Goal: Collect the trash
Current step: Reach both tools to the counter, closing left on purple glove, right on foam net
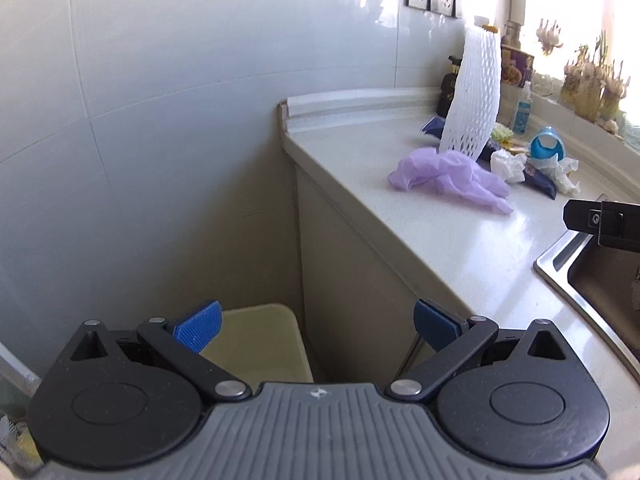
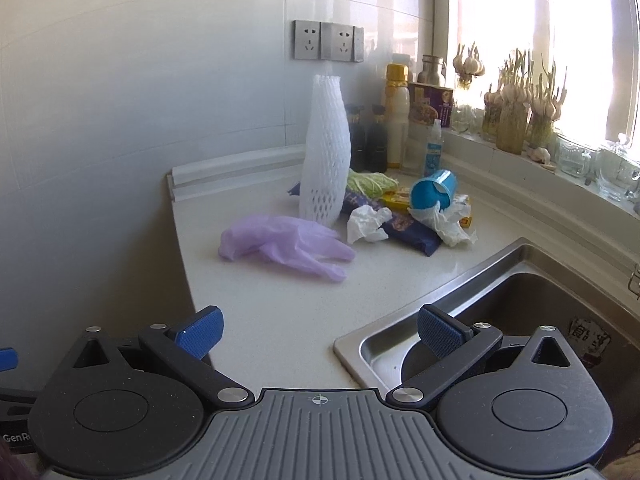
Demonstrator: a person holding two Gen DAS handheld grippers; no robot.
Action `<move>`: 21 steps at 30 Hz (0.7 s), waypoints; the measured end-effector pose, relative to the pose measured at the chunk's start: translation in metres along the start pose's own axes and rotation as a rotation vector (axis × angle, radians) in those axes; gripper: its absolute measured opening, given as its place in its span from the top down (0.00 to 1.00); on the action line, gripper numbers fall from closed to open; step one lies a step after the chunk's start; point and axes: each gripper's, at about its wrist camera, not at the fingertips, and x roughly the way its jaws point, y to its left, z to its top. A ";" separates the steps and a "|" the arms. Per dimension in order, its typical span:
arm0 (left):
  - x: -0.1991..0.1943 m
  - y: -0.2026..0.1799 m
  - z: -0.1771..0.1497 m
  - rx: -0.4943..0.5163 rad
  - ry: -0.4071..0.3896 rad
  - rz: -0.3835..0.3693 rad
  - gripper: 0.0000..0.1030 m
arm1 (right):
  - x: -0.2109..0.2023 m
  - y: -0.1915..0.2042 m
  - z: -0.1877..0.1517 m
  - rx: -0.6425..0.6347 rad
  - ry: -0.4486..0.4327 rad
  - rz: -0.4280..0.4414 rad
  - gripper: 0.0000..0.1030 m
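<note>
Trash lies on the pale countertop (image 2: 280, 312): a purple glove (image 2: 284, 246), an upright white foam net sleeve (image 2: 326, 152), crumpled white tissue (image 2: 366, 224), a dark blue wrapper (image 2: 412, 232), a tipped blue cup (image 2: 434, 192) and yellow packets. The same pile shows in the left wrist view, with the glove (image 1: 448, 176) and the sleeve (image 1: 476, 92). My left gripper (image 1: 316, 324) is open and empty, held above a cream bin (image 1: 260, 344) on the floor beside the cabinet. My right gripper (image 2: 320, 330) is open and empty, over the counter's front edge by the sink.
A steel sink (image 2: 520, 312) lies at the right. Bottles (image 2: 396, 120), a box and a spray bottle stand against the tiled wall. Sprouting garlic jars (image 2: 516, 116) and glassware line the windowsill. A cabinet (image 1: 352, 280) stands under the counter.
</note>
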 end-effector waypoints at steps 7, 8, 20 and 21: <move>0.029 -0.016 0.027 0.126 -0.116 -0.109 0.00 | 0.047 -0.014 0.032 -0.050 -0.041 0.025 0.00; 0.035 -0.018 0.032 0.144 -0.129 -0.148 0.00 | 0.055 -0.017 0.038 -0.041 -0.043 0.038 0.00; 0.102 -0.047 0.064 0.250 -0.180 -0.432 0.03 | 0.132 -0.039 0.075 0.019 -0.053 0.281 0.00; 0.108 -0.049 0.066 0.255 -0.177 -0.441 0.05 | 0.137 -0.040 0.077 0.020 -0.053 0.291 0.01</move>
